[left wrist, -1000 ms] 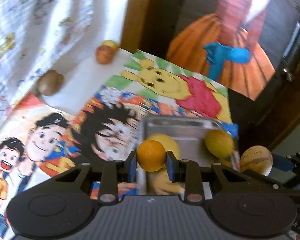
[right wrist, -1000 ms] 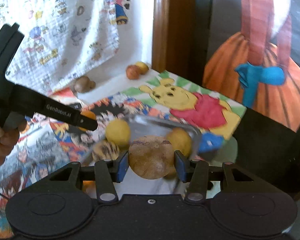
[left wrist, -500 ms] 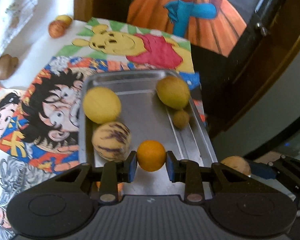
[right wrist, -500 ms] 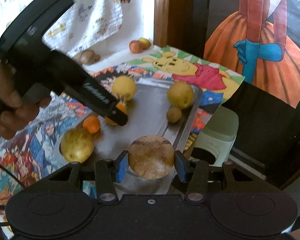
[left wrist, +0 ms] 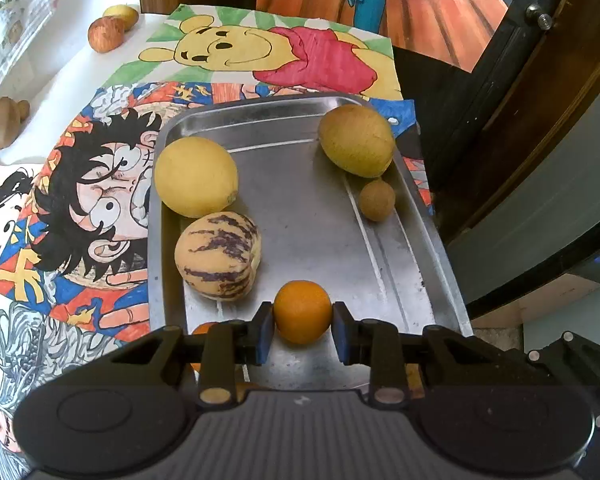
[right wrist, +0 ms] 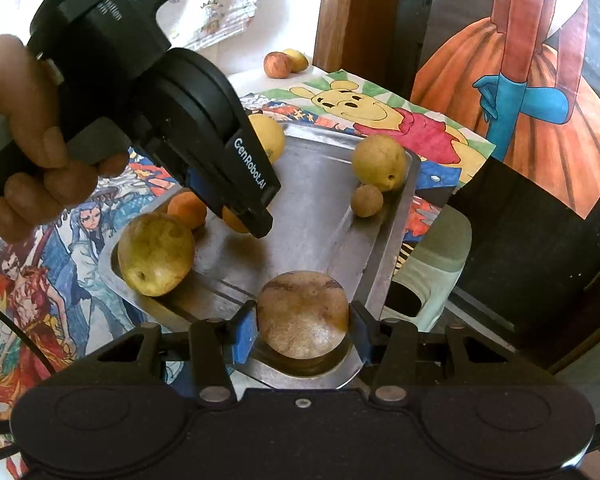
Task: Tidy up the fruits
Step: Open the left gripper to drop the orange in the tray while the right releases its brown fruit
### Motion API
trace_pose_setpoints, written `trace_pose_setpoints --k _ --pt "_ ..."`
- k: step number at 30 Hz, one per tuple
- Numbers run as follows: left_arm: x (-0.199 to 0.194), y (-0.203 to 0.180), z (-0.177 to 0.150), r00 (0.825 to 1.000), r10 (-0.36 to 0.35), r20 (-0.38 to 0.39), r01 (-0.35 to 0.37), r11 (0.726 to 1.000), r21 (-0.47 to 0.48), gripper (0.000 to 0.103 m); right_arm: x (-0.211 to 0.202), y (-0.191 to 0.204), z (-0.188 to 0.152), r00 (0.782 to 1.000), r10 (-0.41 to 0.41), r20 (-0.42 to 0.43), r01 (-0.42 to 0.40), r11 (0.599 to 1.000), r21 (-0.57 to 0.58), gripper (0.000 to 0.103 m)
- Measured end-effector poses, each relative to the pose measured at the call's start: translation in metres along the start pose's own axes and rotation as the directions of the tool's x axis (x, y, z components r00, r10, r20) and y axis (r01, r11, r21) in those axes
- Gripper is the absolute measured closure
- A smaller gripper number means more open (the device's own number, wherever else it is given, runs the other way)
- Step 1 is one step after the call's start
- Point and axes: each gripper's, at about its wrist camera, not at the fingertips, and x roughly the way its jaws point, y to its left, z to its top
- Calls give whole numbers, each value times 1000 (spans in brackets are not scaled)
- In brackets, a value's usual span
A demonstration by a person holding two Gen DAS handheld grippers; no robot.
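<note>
A steel tray (left wrist: 400,248) lies on a cartoon-print cloth. My left gripper (left wrist: 302,326) is shut on a small orange (left wrist: 302,312), low over the tray's near middle. The tray holds a yellow round fruit (left wrist: 196,176), a purple-striped melon (left wrist: 218,256), a yellow-green fruit (left wrist: 356,140) and a small brown fruit (left wrist: 377,201). My right gripper (right wrist: 302,334) is shut on a round brown fruit (right wrist: 302,316) over the tray's near right corner (right wrist: 364,280). In the right wrist view the left gripper (right wrist: 240,216) holds the orange beside a second orange (right wrist: 188,210) and a yellow-green fruit (right wrist: 156,254).
An apple (left wrist: 106,34) and a yellow fruit (left wrist: 120,16) lie at the far edge of the table by the wall. A brown fruit (left wrist: 0,122) lies at the far left. A pale green stool (right wrist: 432,264) stands beside the table's right edge.
Both grippers have moved forward and down over the tray, each still holding its fruit. The left gripper's orange is now close above the tray floor.
</note>
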Motion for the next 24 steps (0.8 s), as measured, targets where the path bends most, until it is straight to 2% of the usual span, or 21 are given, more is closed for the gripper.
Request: trace_pose_setpoints --k 11,13,17,22,24 --pt "3 4 -1 1000 2 -11 -2 1000 -19 67 2 6 -3 1000 -12 -8 12 1000 -18 51" --pt "2 4 0 1000 5 -10 -5 1000 -17 58 1 7 -4 1000 -11 -10 11 1000 -22 49" --pt "-1 6 0 1000 -2 -18 2 1000 -25 53 -9 7 -4 1000 -15 5 15 1000 -27 41" --pt "-12 6 -1 1000 -27 -15 27 999 -24 39 -25 5 0 1000 -24 -19 24 1000 5 33" --pt "-20 6 -2 999 -35 -19 34 999 -32 33 -36 5 5 999 -14 -31 16 999 36 23"
